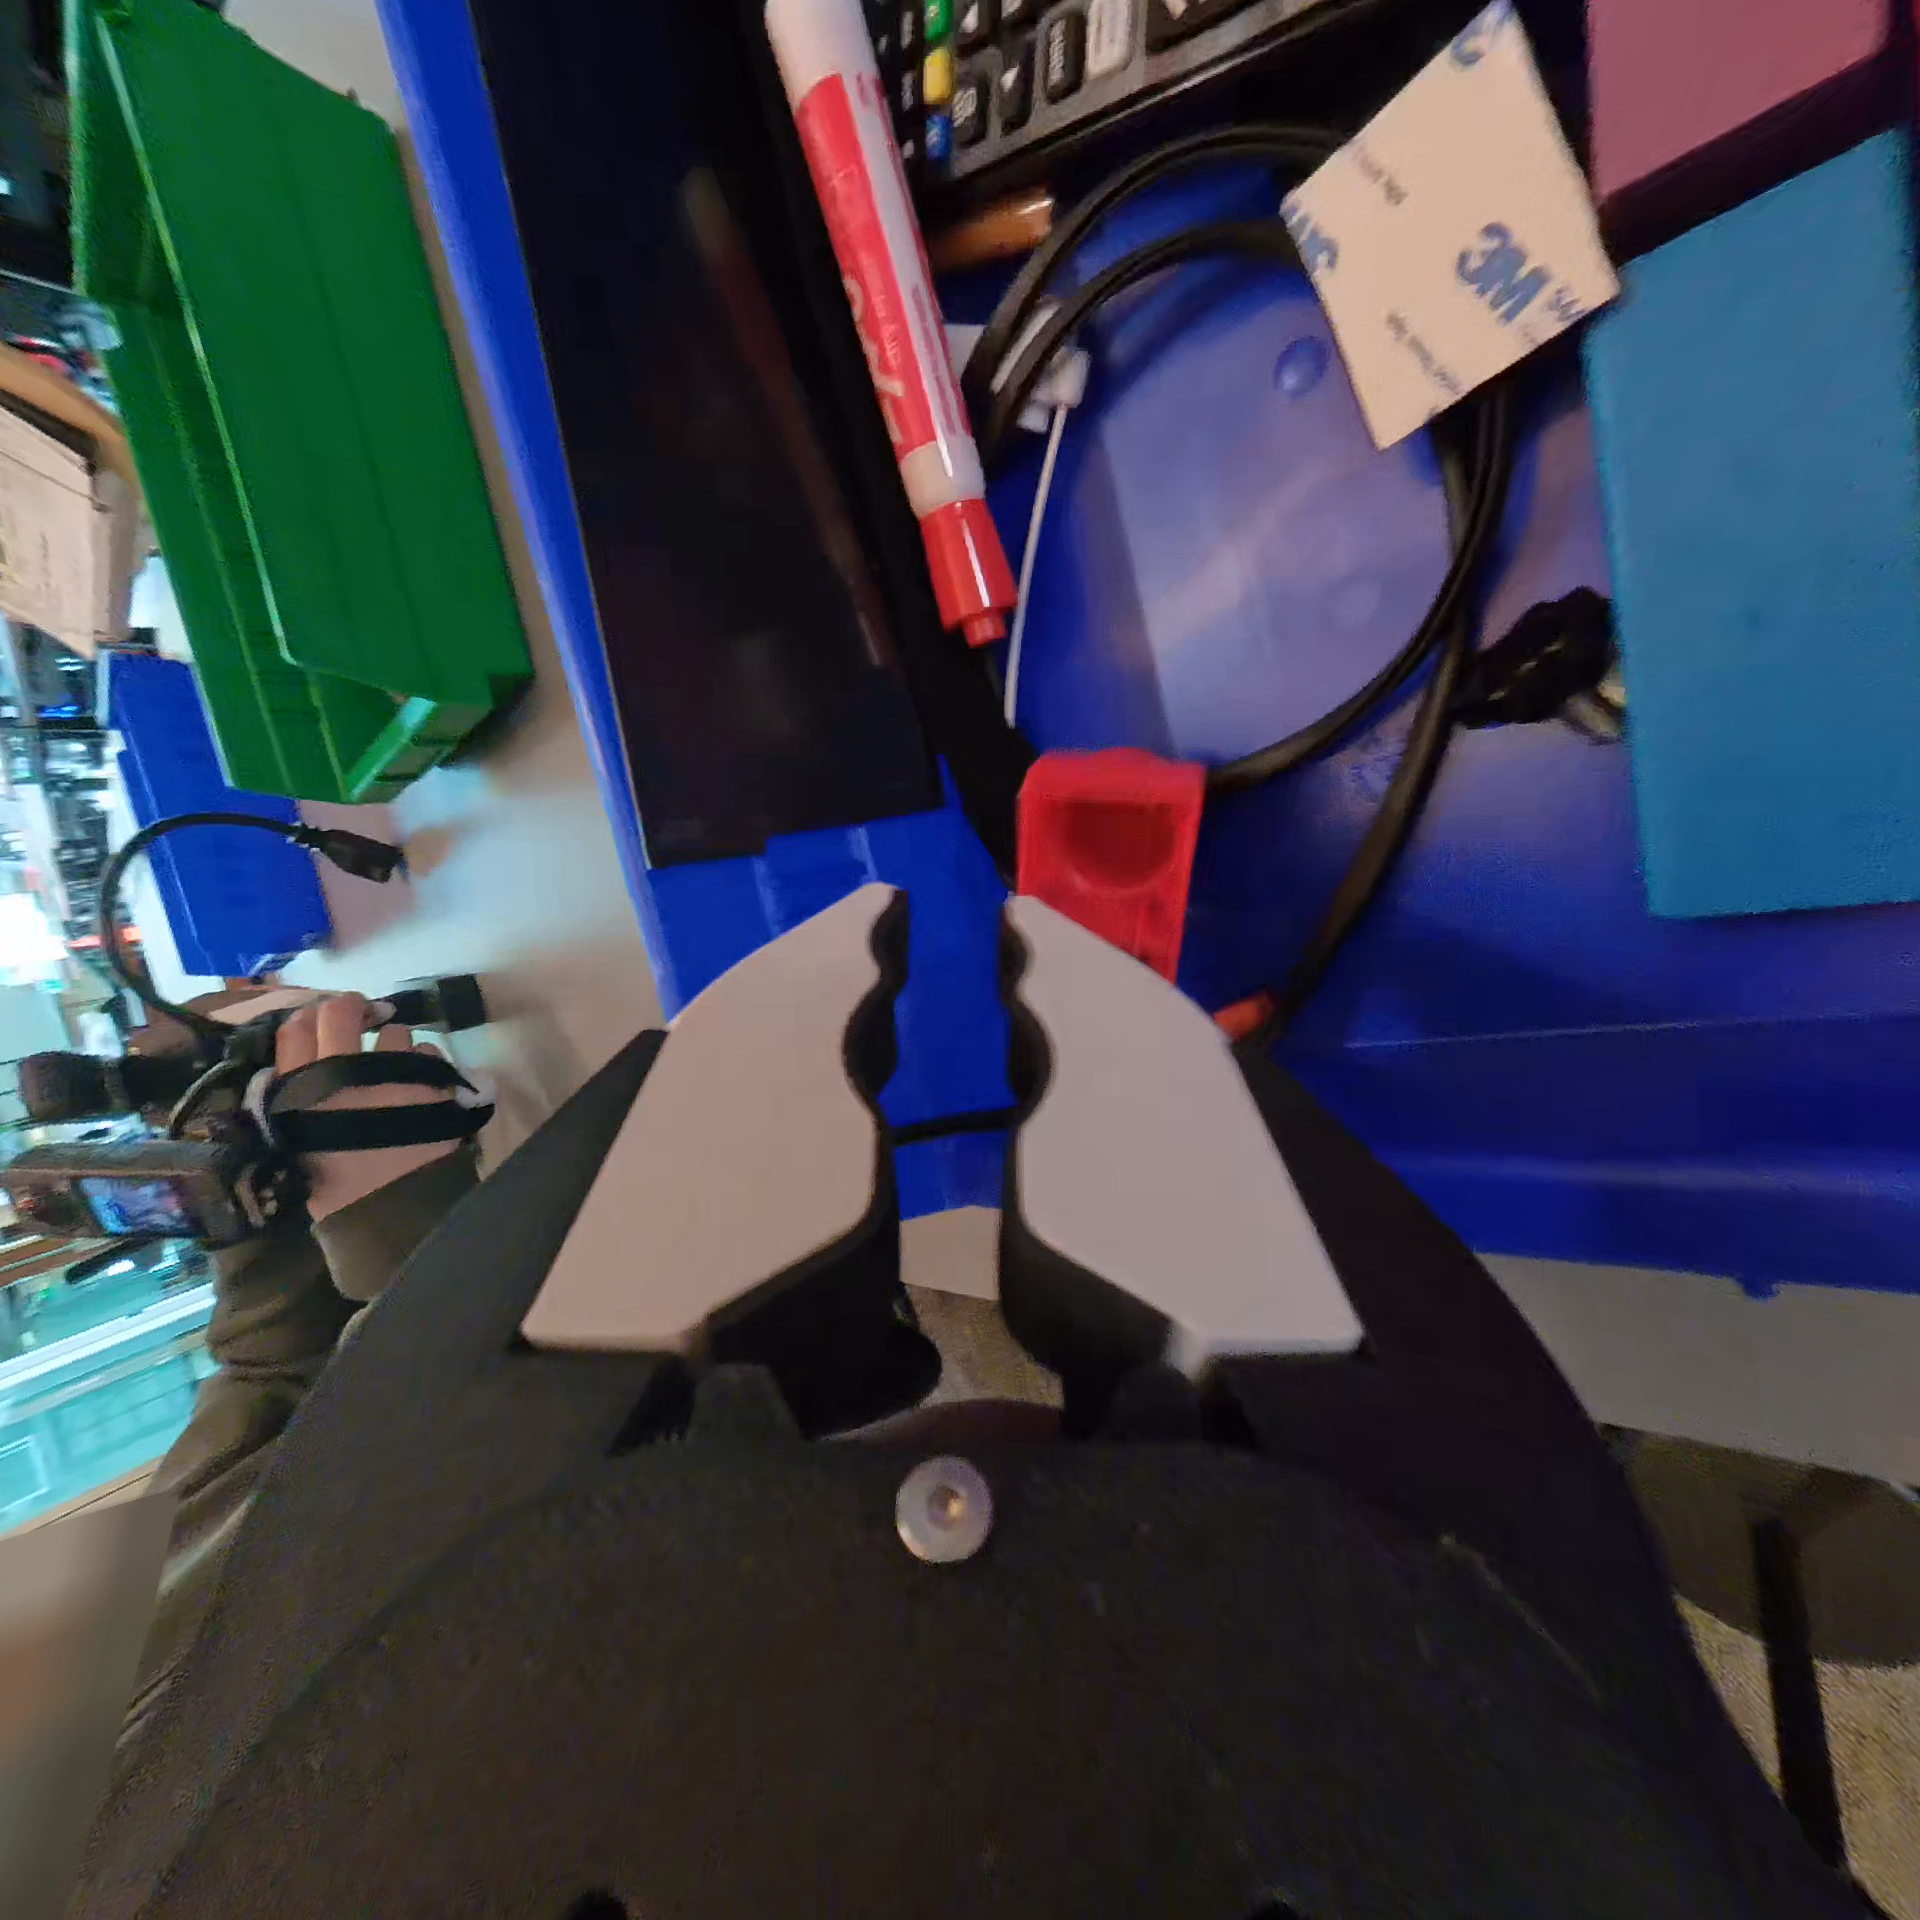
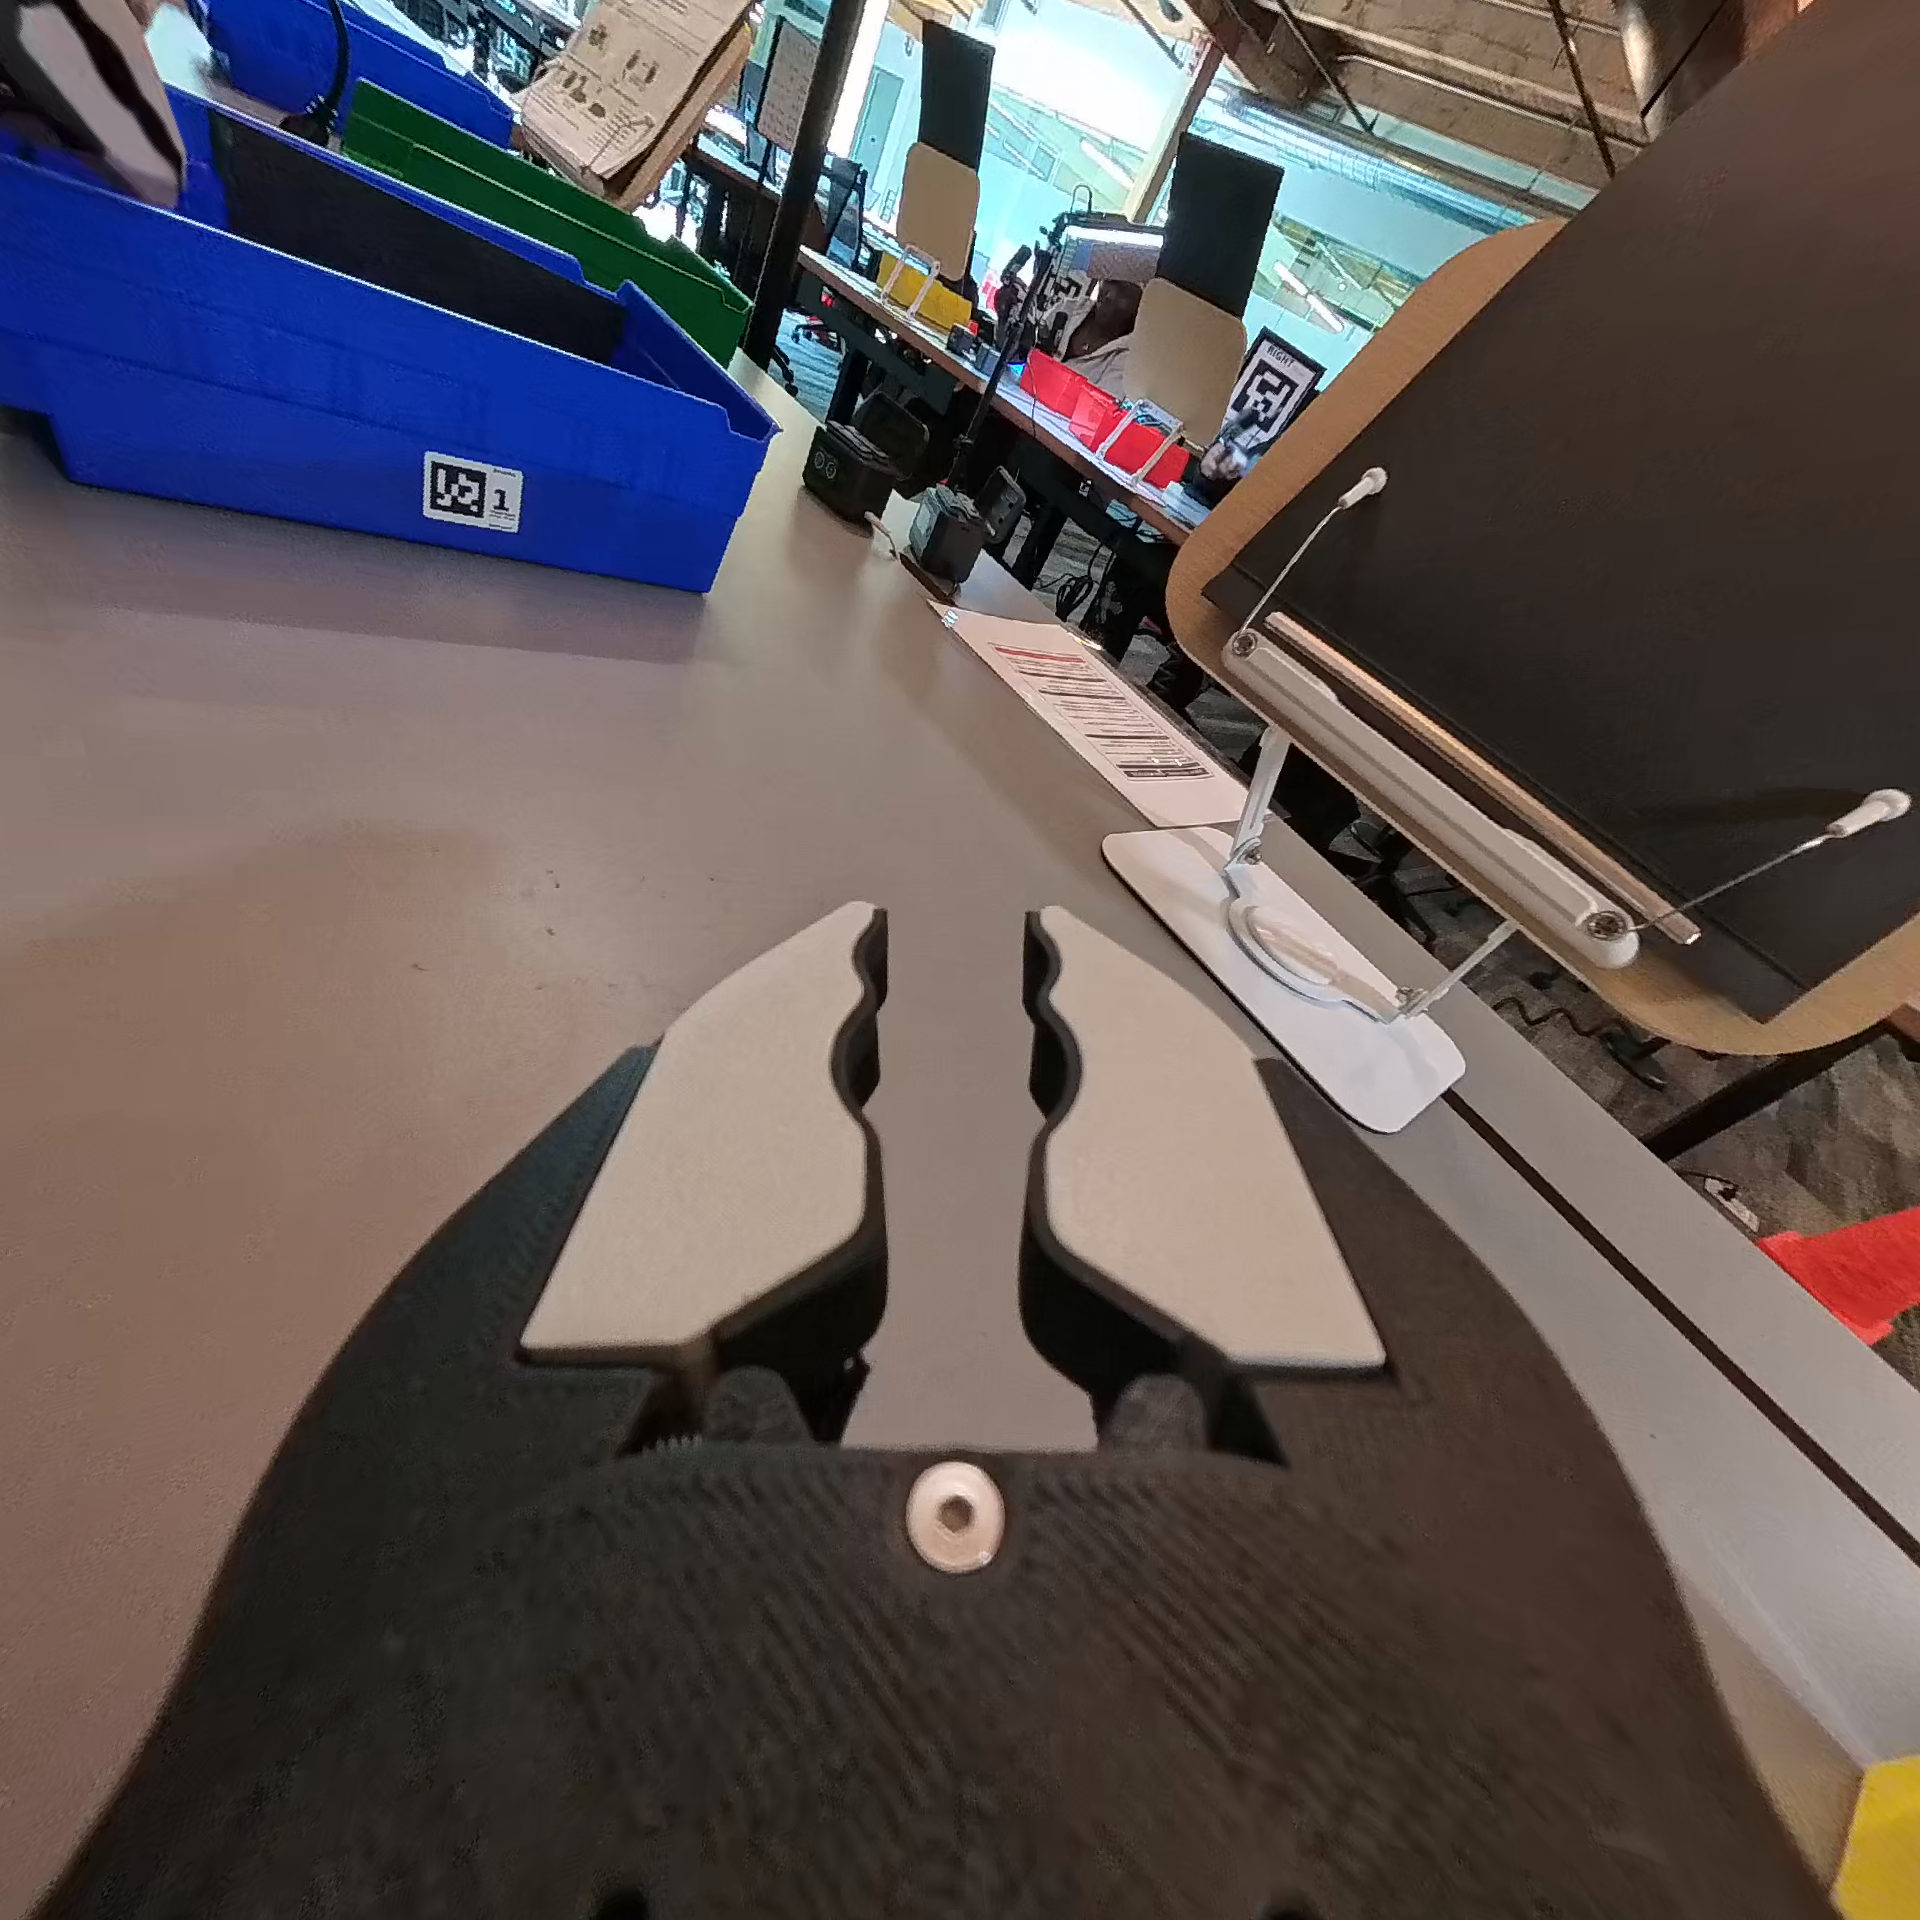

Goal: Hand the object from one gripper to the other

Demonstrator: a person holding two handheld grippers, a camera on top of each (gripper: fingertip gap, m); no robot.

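My left gripper [image 1: 951,914] hovers over the near edge of a blue bin [image 1: 1558,1091], its jaws a little apart with nothing between them. Just beyond its right fingertip lies a red plastic block [image 1: 1112,842]. Farther in are a red and white marker [image 1: 894,312], a coiled black cable [image 1: 1455,582], a white adhesive pad [image 1: 1455,239], a teal block [image 1: 1766,520] and a purple block [image 1: 1735,94]. My right gripper [image 2: 956,925] is low over the grey table [image 2: 416,831], its jaws slightly apart and empty. The blue bin [image 2: 312,416] lies to its far left.
A black divider [image 1: 707,468] stands in the bin beside a black remote [image 1: 1039,62]. A green bin [image 1: 291,416] lies beyond it. A person's hand [image 1: 353,1101] holds a device at left. A tilted book stand [image 2: 1558,520] and a paper sheet [image 2: 1101,707] sit at the table's right edge. My left tips are roughly 12 centimeters from the teal block [image 1: 1766,520].
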